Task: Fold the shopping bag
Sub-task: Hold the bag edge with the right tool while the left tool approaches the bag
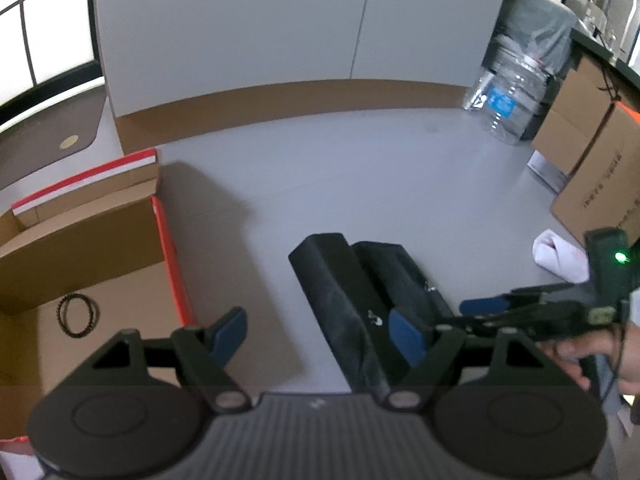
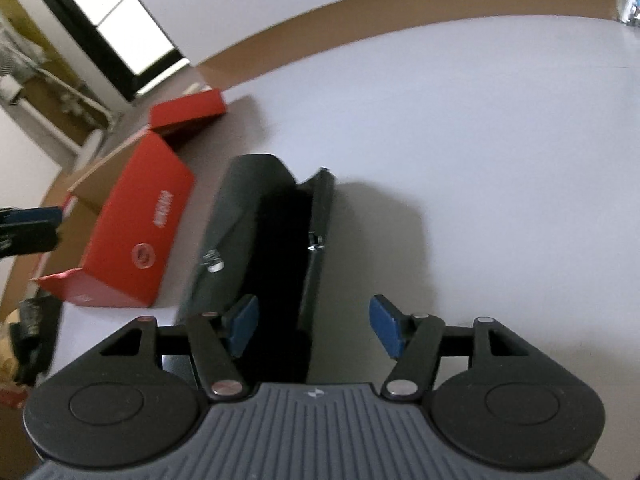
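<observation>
A black shopping bag (image 1: 352,300) lies on the grey table, folded into a long narrow shape with its top gaping open; it also shows in the right wrist view (image 2: 256,240). My left gripper (image 1: 318,338) is open just above the bag's near end, its right pad over the fabric. My right gripper (image 2: 314,326) is open and straddles the bag's near end, holding nothing. The right gripper also shows in the left wrist view (image 1: 492,310), reaching in from the right beside the bag.
An open red cardboard box (image 1: 92,232) stands left of the bag, also seen in the right wrist view (image 2: 136,232). A clear water jug (image 1: 504,100), brown cartons (image 1: 592,160) and a white cloth (image 1: 560,258) sit at the right. A white partition (image 1: 280,32) backs the table.
</observation>
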`<state>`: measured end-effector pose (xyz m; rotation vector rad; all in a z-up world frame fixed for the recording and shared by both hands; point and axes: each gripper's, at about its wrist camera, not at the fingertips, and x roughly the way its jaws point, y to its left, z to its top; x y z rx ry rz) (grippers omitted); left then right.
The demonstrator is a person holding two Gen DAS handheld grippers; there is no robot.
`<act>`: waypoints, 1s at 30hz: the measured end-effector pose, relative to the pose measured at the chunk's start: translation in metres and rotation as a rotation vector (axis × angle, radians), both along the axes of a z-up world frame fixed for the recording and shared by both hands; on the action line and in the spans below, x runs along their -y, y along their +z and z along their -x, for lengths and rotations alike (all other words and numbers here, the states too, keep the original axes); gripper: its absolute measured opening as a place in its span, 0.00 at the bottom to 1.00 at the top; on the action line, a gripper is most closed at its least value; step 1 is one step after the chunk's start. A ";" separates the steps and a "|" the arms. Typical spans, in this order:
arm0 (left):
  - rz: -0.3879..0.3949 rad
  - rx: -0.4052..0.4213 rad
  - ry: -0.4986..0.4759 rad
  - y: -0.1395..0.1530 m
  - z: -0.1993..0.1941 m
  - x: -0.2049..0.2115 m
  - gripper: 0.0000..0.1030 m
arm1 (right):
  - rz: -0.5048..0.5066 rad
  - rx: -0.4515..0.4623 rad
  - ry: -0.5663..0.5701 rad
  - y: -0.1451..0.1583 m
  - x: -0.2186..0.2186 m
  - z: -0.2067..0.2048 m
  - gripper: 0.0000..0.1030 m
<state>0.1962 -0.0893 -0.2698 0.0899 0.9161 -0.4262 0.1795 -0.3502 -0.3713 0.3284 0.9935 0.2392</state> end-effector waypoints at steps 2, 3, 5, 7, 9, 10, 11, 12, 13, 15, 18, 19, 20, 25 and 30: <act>-0.009 0.016 0.009 0.001 0.002 -0.001 0.78 | -0.042 -0.030 -0.042 -0.010 0.002 -0.002 0.64; -0.011 0.023 0.019 0.001 0.002 -0.003 0.78 | -0.045 -0.034 -0.042 -0.013 0.000 -0.002 0.61; -0.004 0.022 0.029 0.002 0.003 -0.006 0.78 | -0.034 -0.032 -0.032 -0.016 -0.004 -0.002 0.56; -0.005 0.022 0.031 0.003 0.004 -0.008 0.78 | -0.035 -0.032 -0.030 -0.018 -0.005 -0.003 0.50; -0.009 0.019 0.031 0.002 0.005 -0.009 0.78 | -0.049 -0.031 -0.032 -0.018 -0.006 -0.003 0.48; -0.009 0.017 0.032 0.002 0.005 -0.009 0.78 | -0.063 -0.030 -0.036 -0.020 -0.006 -0.003 0.48; -0.009 0.014 0.033 0.001 0.005 -0.009 0.78 | -0.072 -0.027 -0.039 -0.020 -0.006 -0.003 0.47; -0.009 0.010 0.034 0.001 0.005 -0.008 0.78 | -0.076 -0.023 -0.039 -0.020 -0.006 -0.002 0.47; -0.009 0.007 0.034 0.000 0.005 -0.007 0.78 | -0.065 -0.002 -0.033 -0.020 -0.008 0.000 0.47; -0.008 0.004 0.033 0.000 0.005 -0.005 0.78 | -0.026 0.022 -0.037 -0.017 -0.013 0.001 0.47; -0.009 0.008 0.025 0.000 0.005 -0.002 0.78 | -0.004 0.009 -0.058 -0.020 -0.013 -0.002 0.42; -0.011 0.010 0.023 0.000 0.005 -0.002 0.78 | -0.012 -0.006 -0.057 -0.021 -0.011 -0.003 0.37; -0.013 0.012 0.021 -0.001 0.006 -0.001 0.78 | -0.027 -0.026 -0.054 -0.023 -0.008 -0.006 0.21; -0.016 0.043 0.013 0.000 0.009 0.001 0.75 | -0.062 -0.049 -0.051 -0.028 -0.003 -0.007 0.11; -0.009 0.033 -0.005 -0.003 0.008 0.003 0.73 | -0.066 -0.057 0.011 -0.029 -0.010 -0.005 0.13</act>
